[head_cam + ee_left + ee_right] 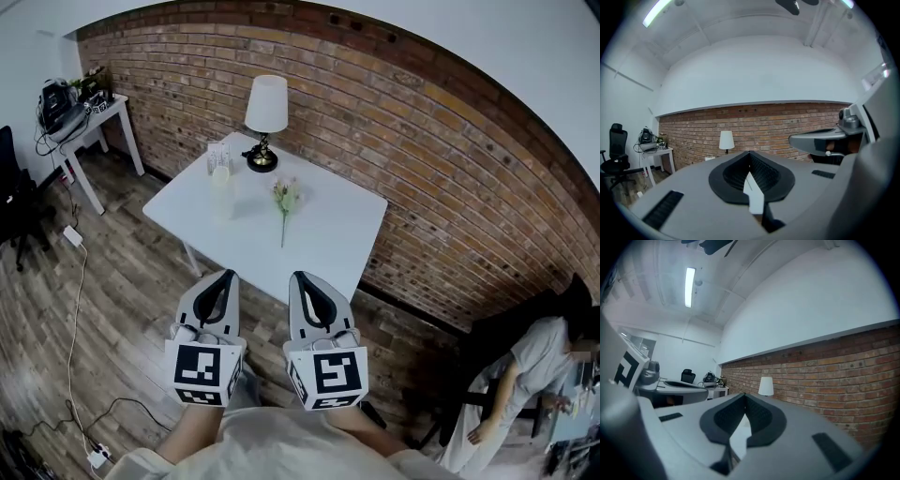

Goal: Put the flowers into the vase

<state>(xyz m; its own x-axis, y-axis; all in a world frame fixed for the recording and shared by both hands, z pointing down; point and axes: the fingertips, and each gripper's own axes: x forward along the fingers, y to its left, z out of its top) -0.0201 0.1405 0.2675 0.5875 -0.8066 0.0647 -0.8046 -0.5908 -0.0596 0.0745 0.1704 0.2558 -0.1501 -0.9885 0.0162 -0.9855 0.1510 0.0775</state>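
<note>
A: Closest in: left gripper (227, 275), jaws closed tip to tip, nothing between. Right gripper (298, 276) same, shut and empty. Side by side, both level.
B: Over the table?
A: Just short of white table (328, 234), tips by its near edge, wood floor (122, 309) below.
B: Flowers?
A: Lying flat mid-table (285, 202), blooms toward brick wall (422, 169), stem toward the grippers. Well apart from both grippers.
B: Vase?
A: Upright, pale (221, 192), left of flowers, not touching. Lamp (265, 117) behind both at table's far corner.
</note>
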